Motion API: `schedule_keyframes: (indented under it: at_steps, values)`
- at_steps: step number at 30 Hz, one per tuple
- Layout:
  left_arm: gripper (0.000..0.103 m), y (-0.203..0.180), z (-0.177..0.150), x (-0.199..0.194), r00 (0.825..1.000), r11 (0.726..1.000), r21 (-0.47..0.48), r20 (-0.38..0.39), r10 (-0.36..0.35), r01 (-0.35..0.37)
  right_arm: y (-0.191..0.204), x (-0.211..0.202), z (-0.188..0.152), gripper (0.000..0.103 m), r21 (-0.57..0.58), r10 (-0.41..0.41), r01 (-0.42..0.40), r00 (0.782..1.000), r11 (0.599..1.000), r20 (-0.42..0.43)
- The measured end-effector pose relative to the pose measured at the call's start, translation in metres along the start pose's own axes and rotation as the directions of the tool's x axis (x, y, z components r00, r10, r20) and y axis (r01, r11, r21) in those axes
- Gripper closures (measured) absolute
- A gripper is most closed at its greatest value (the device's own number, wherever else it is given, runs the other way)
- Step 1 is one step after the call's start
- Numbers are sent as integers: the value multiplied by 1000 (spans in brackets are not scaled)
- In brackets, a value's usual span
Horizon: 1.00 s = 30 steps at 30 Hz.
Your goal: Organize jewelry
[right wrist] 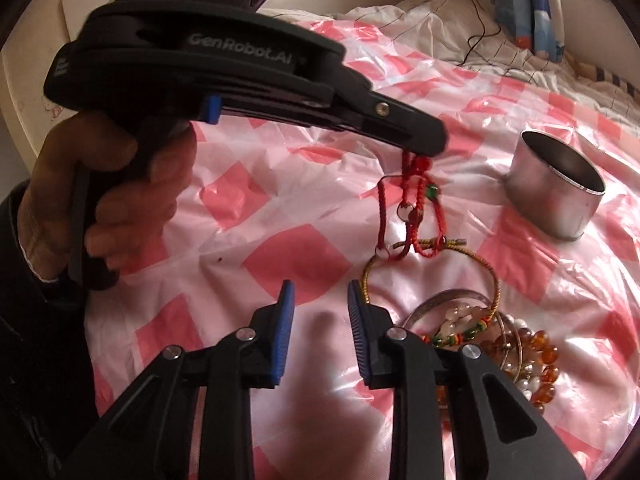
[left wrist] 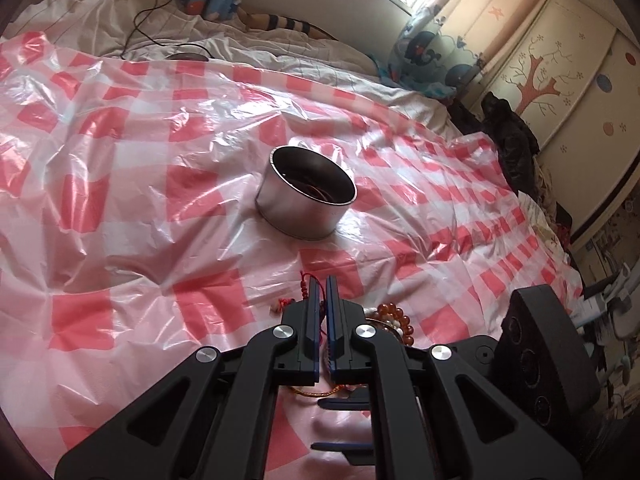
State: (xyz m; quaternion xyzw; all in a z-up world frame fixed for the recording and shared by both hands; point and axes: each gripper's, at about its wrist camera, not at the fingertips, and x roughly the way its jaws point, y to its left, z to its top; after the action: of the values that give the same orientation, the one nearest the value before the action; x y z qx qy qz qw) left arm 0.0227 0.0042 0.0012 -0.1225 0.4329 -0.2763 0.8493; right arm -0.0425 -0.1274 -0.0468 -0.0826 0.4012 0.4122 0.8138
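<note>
Two grippers work over a bed covered with a crinkly pink and white checked plastic sheet (right wrist: pixel 304 264). On the left, the left gripper (right wrist: pixel 430 148) has its fingers pinched tight on a red woven cord bracelet (right wrist: pixel 416 208), which hangs above the sheet. Next, the right gripper (right wrist: pixel 320 332) has its fingers spread apart, holding nothing. Right of it lies a pile of amber bead bracelets and bangles (right wrist: pixel 520 352). Farthest right, a round shiny metal tin (right wrist: pixel 556 196) stands open.

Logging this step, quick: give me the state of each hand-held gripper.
Left hand-held gripper: shut on the red cord bracelet, lifted above the jewelry pile.
Right hand-held gripper: open, holding nothing.
</note>
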Motion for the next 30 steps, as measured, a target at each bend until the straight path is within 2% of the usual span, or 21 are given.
schedule_keyframes:
  at_steps: [2, 4, 7, 9, 15, 18, 20, 22, 24, 26, 30]
  values:
    - [100, 2, 1, -2, 1000, 1000, -3, 4, 5, -5, -9, -9, 1, 75, 46, -10, 7, 999, 999, 52]
    - [100, 2, 1, -3, 1000, 1000, 1, 2, 5, -5, -19, -18, 2, 72, 93, -61, 52, 993, 994, 100]
    - [100, 3, 0, -1, 1000, 1000, 9, -11, 4, -4, -26, -21, 4, 70, 134, -103, 86, 987, 987, 124]
    - [100, 1, 0, 0, 1000, 1000, 12, -17, -10, 10, -26, -19, 7, 68, 129, -102, 87, 988, 988, 117]
    - [100, -8, -3, -1, 992, 993, 22, -47, -113, 114, -19, -21, 12, 66, 108, -108, 93, 984, 990, 145]
    - [100, -18, -7, 5, 991, 992, 71, -90, -96, 103, -21, -23, 11, 66, 115, -72, 55, 986, 992, 148]
    - [99, -22, -10, 12, 990, 992, 96, -125, -69, 81, -21, -20, 10, 82, 115, -34, 19, 990, 993, 136]
    - [94, -22, -12, 16, 990, 993, 107, -138, -41, 56, -19, -19, 10, 90, 109, -4, -10, 992, 994, 128]
    - [74, -16, -12, 16, 990, 996, 87, -138, -21, 33, -17, -18, 10, 92, 106, 21, -33, 993, 994, 118]
    - [62, -7, -10, 14, 992, 998, 56, -125, 2, 5, -14, -16, 10, 92, 96, 30, -40, 994, 995, 103]
    - [59, 12, -7, 7, 994, 1000, -11, -110, 19, -21, -13, -12, 7, 92, 94, 0, -7, 997, 996, 71]
